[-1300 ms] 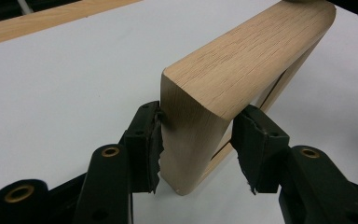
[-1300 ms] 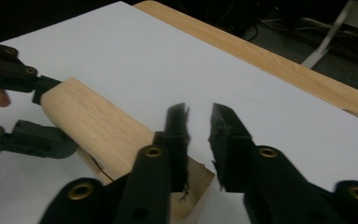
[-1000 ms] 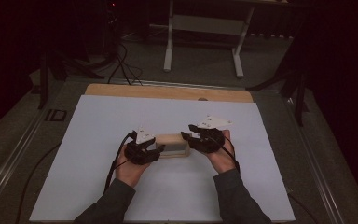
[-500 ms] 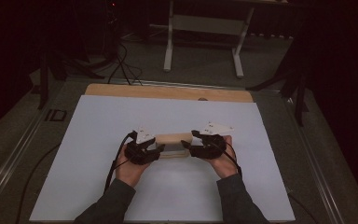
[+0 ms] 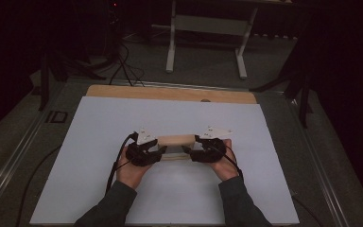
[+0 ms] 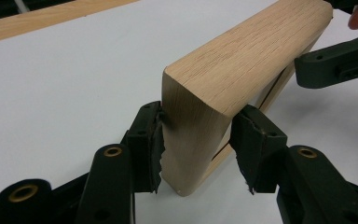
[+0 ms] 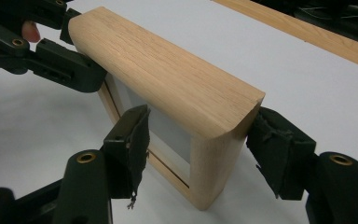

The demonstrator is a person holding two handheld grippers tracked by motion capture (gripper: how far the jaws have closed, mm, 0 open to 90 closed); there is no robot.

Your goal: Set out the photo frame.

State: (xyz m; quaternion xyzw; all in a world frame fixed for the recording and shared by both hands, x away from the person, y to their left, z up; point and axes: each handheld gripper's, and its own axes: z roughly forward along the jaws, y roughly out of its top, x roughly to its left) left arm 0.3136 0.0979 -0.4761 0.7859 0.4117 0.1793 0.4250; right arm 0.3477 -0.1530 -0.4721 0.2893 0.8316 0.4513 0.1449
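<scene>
A light oak frame (image 5: pixel 176 140) with a pale inner panel stands on edge on the white sheet, held between both hands. My left gripper (image 5: pixel 159 150) is shut on its left end: in the left gripper view both pads (image 6: pixel 150 140) press the end post of the oak frame (image 6: pixel 233 60). My right gripper (image 5: pixel 191 150) is at the other end. Its jaws have just been opening. In the right gripper view the frame's end post (image 7: pixel 214 158) sits between them. The left pad (image 7: pixel 135 137) stands off the wood and the right pad lies at its edge.
A white sheet (image 5: pixel 123 118) covers the table, with a wooden strip (image 5: pixel 170 93) along its far edge. Beyond it are a white stand (image 5: pixel 208 28) and floor cables (image 5: pixel 123 66). Metal rails (image 5: pixel 19 156) run along the table's sides.
The right hand has sunk a little toward the table and its jaws have spread off the frame's end. The left hand and the frame have stayed where they were.
</scene>
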